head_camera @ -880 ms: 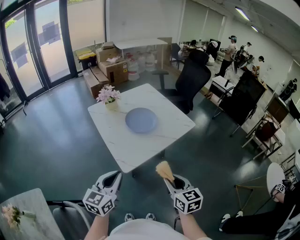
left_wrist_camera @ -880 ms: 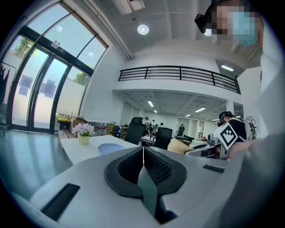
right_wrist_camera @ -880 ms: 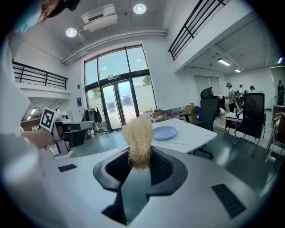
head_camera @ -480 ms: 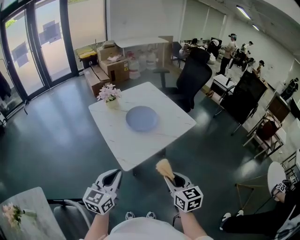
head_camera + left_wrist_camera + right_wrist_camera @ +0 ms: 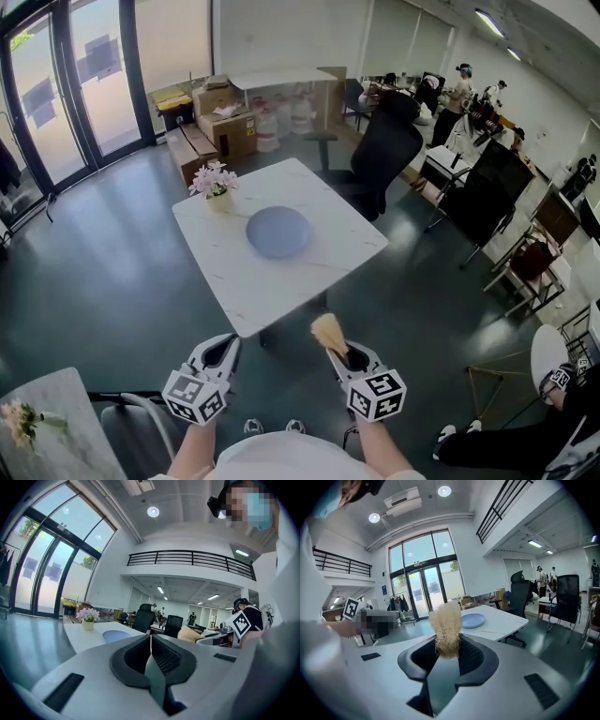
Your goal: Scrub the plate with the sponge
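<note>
Since the earlier frames little has moved: the white table (image 5: 246, 291) only slid a bit to the left in my head view, and my grippers stay low before me. My left gripper (image 5: 223, 347) has its jaws pressed together, nothing between. My right gripper (image 5: 349, 358) clamps the straw-coloured sponge (image 5: 329, 336). The blue plate (image 5: 278, 232) lies in the middle of the table, well apart from both.

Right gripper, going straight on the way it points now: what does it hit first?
Probably the white table near its front edge, the sponge in the right gripper touching first; the plate sits right of that line. Depth is unclear.
</note>
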A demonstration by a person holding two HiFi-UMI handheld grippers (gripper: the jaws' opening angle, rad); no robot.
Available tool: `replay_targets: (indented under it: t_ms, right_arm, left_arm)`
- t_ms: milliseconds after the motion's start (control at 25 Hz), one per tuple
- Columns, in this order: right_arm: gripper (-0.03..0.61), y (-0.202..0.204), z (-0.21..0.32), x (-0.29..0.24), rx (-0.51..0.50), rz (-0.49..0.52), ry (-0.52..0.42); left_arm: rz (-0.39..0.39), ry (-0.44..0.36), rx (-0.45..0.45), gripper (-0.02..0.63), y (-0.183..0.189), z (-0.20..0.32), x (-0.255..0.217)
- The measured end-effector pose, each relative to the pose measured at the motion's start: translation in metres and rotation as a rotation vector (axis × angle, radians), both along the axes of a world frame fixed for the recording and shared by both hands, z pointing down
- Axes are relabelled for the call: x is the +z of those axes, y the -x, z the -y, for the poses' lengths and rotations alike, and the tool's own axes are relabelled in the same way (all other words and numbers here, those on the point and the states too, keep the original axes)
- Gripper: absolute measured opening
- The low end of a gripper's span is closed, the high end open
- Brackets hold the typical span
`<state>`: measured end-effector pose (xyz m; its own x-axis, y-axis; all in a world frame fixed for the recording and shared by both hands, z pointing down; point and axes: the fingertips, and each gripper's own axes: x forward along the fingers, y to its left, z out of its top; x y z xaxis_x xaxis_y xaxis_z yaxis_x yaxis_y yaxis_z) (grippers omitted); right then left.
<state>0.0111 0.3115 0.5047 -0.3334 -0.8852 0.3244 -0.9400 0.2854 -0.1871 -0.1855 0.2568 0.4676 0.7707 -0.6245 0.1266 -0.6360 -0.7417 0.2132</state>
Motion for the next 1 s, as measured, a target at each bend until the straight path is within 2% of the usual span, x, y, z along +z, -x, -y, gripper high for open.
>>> replay_targets:
  t_ms: [320,520,1000]
  right_arm:
    - [0.117,-0.028,-0.001,0.008,-0.007,-0.004,-0.003]
    - [0.117,-0.034,0.002,0.017,-0.017,0.015,0.012]
    - [0.117,-0.039,0.076,0.018,-0.002,0.008,0.035]
  left_arm:
    - [-0.018,-0.001,-0.054,0.034,-0.014,-0.007,0.006]
    - [-0.018,0.03,-0.082,0.034,-0.014,-0.005,0.017]
    - [-0.027,0.066,-0.055,0.034,-0.026,0.073,0.023]
